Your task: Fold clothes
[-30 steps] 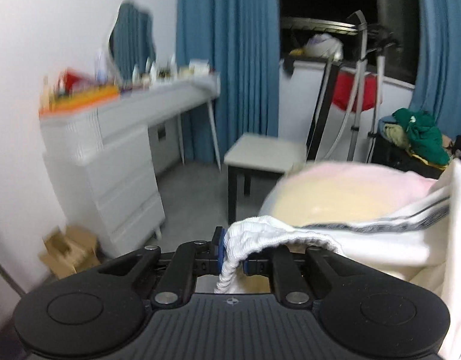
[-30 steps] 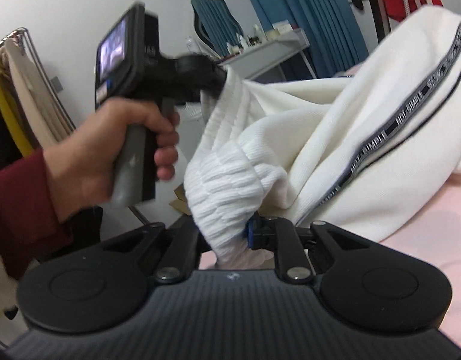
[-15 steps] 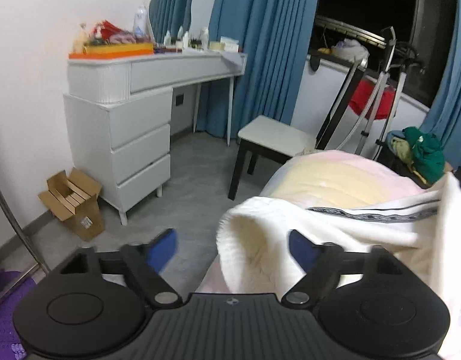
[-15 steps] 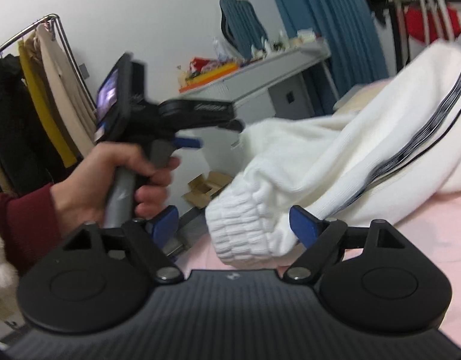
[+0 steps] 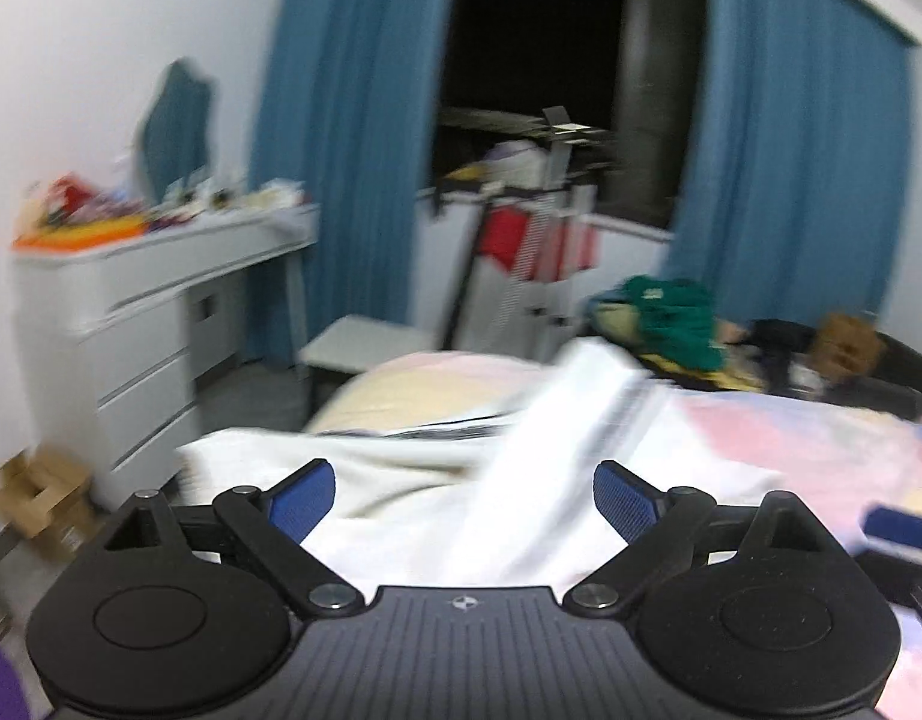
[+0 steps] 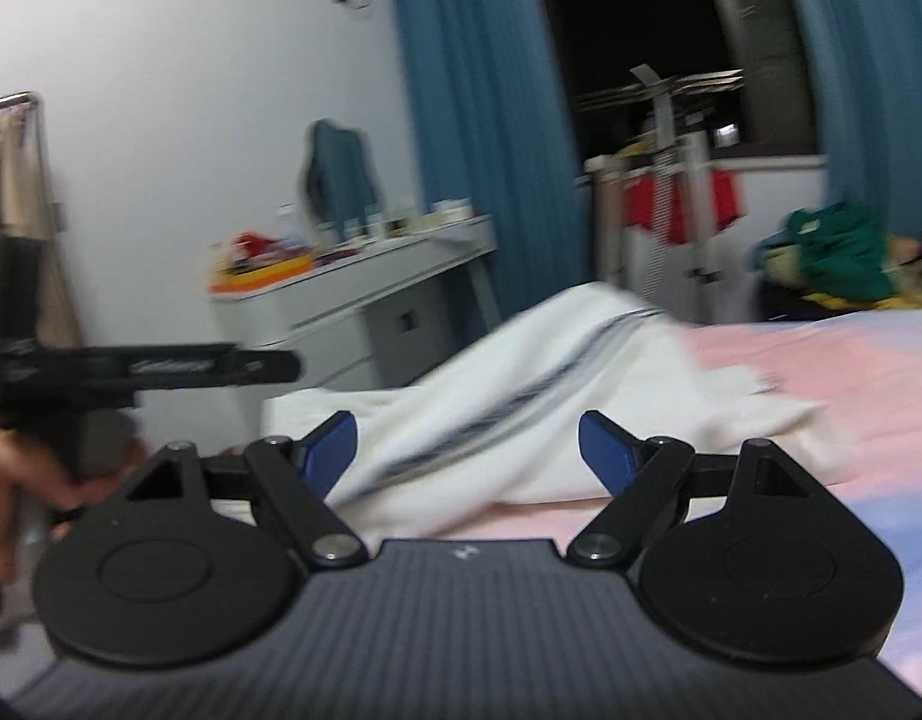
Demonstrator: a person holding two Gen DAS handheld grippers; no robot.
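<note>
Left wrist view: the left claw (image 5: 464,495) has its blue pads spread wide, clamped on nothing; its jaws have just been opening, and the white garment (image 5: 437,480) lies loose beyond and between them, touching neither pad that can be seen. The garment is a cream-white knit with a dark striped band running along it; the band carries lettering, but blur makes it unreadable. It is draped in soft folds over the near end of the bed (image 5: 821,438), whose cover is pink with pale yellow and bluish patches. A brown cardboard box (image 5: 41,501) sits on the floor by the white drawer unit (image 5: 137,360); its contents cannot be made out. On the bench (image 5: 233,240) stands a clutter of small bottles and red and orange items, too blurred to name. A heap of green clothes (image 5: 671,318) lies at the far side of the bed.

Right wrist view: the right claw (image 6: 467,450) also stands wide apart and empty, its jaws having just been opening, with the garment (image 6: 521,390) spread on the bed (image 6: 821,372) ahead of it, the dark band running diagonally. The left claw (image 6: 269,366) enters from the left, held by a hand (image 6: 17,480); white writing on its side is illegible. Blue curtains (image 6: 473,120) frame a dark window.
</note>
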